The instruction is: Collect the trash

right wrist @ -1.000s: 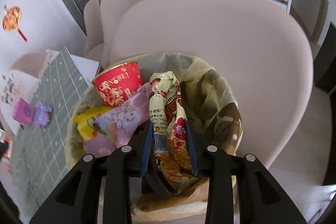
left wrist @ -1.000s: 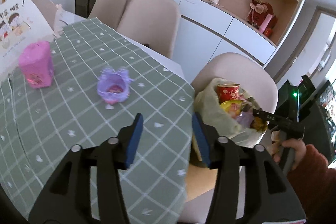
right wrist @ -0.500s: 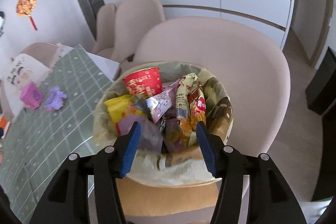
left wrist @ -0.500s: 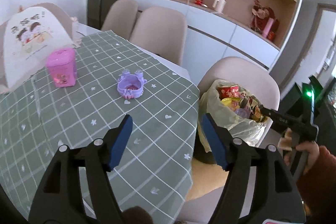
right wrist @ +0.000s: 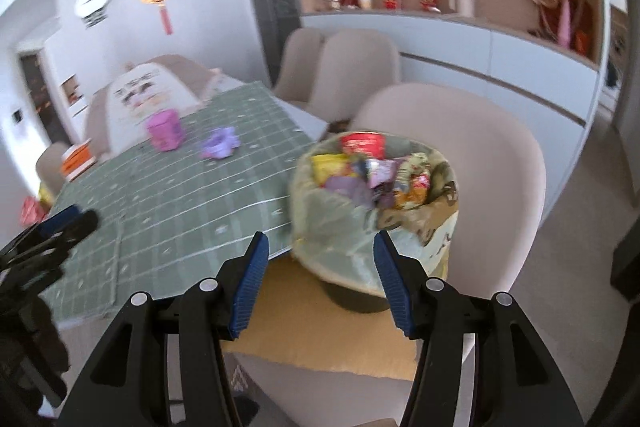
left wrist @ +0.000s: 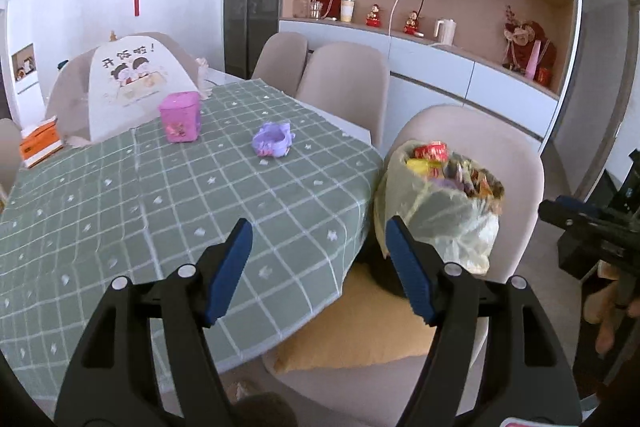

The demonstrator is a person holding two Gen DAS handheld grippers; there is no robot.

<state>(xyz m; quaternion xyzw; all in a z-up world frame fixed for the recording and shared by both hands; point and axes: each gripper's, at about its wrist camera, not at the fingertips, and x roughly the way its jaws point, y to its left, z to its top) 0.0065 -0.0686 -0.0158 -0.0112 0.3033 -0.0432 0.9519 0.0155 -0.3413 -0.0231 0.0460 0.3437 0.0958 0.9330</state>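
Left gripper (left wrist: 318, 263): raised over the near edge of the bench (left wrist: 120, 211), pointing forward and downward, jaws released and wide with nothing between them. The blue pads (left wrist: 232, 267) frame bare green checked tablecloth and the gap beside the chair.

Right gripper (right wrist: 318, 279): held off the bench corner, angled down toward the trash bin (right wrist: 372, 223), jaws released and empty; it also shows at the right edge of the left wrist view, with part of a hand (left wrist: 608, 311) below it.

The trash bin, lined with a pale bag, stands on a yellow cushion (right wrist: 320, 335) on the beige chair (right wrist: 480, 163) just beside the bench. It is full of wrappers and a red cup (right wrist: 362, 143).

A pink tin (left wrist: 180, 117) and a purple container (left wrist: 273, 143) stand apart on the bench.
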